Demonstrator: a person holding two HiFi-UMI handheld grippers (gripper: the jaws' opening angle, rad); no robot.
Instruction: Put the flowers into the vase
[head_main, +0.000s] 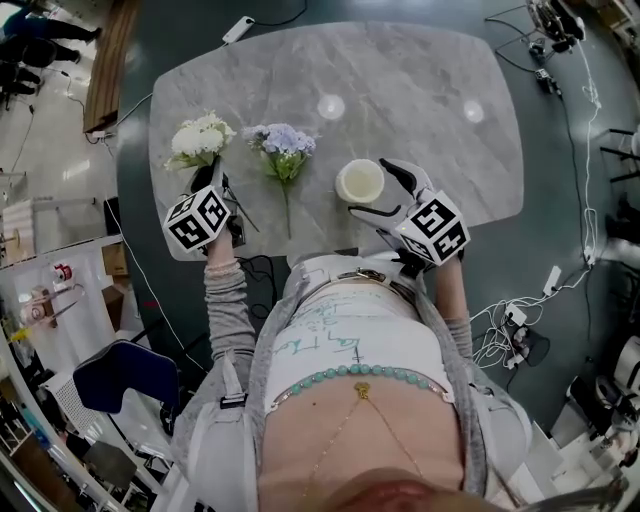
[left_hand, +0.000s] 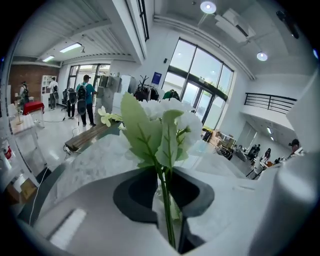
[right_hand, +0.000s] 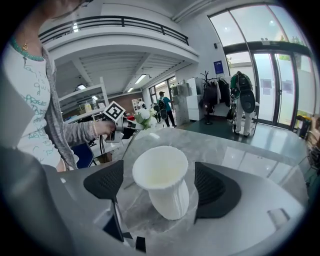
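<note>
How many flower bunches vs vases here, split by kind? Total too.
Flower bunches: 2, the white flowers and the purple-blue flowers
Vase: 1
Total: 3

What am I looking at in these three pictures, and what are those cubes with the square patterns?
There is no robot here. A person holds a hand-held gripper in each hand, and the patterned cubes are part of those. The head view comes from a camera on the person's head, looking down at a grey table. The other two views come from cameras riding on the grippers. The left hand-held gripper is shut on the stem of the white flowers. The right hand-held gripper is open, with its jaws on either side of the white vase standing on the table. The blue flowers lie on the table in between.
</note>
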